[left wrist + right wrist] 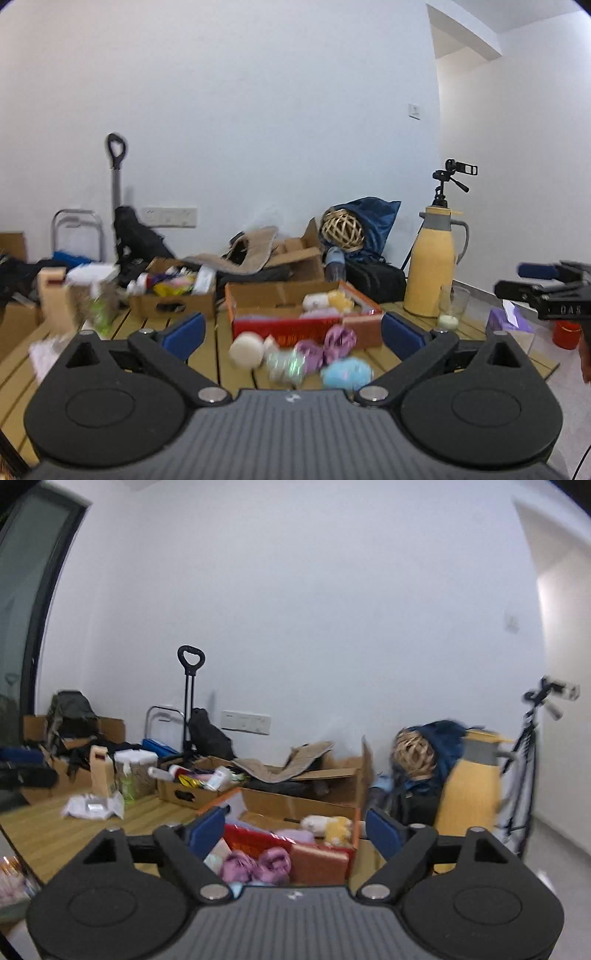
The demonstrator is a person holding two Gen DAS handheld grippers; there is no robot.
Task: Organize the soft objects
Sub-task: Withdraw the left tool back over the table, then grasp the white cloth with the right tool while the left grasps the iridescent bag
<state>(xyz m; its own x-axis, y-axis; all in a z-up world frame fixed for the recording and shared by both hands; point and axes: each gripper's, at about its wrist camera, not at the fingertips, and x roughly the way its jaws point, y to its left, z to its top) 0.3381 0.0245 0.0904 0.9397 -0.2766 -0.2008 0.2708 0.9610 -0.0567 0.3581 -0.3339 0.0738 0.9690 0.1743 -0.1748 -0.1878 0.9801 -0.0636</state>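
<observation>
On the slatted wooden table (pixel 369 363) the soft things lie loose in front of the red-sided cardboard box (pixel 280 325); from the left, a cream ball (pixel 246 350), a pale greenish toy (pixel 286 365) too blurred to name, two purple knitted pieces (pixel 328 345) and a light blue plush (pixel 346 373); inside the box sit a white plush (pixel 316 301) and a yellow plush (pixel 340 300). The left gripper (pixel 293 332) hangs above them with jaws spread wide, nothing between its blue pads (pixel 184 332); the right gripper (pixel 295 829) is likewise released and empty, over the purple pieces. Behind stands an open brown box (pixel 171 295) of oddments; further right a wicker ball (pixel 342 229), a yellow thermos jug (pixel 432 269), a glass (pixel 452 306) just beside it.
</observation>
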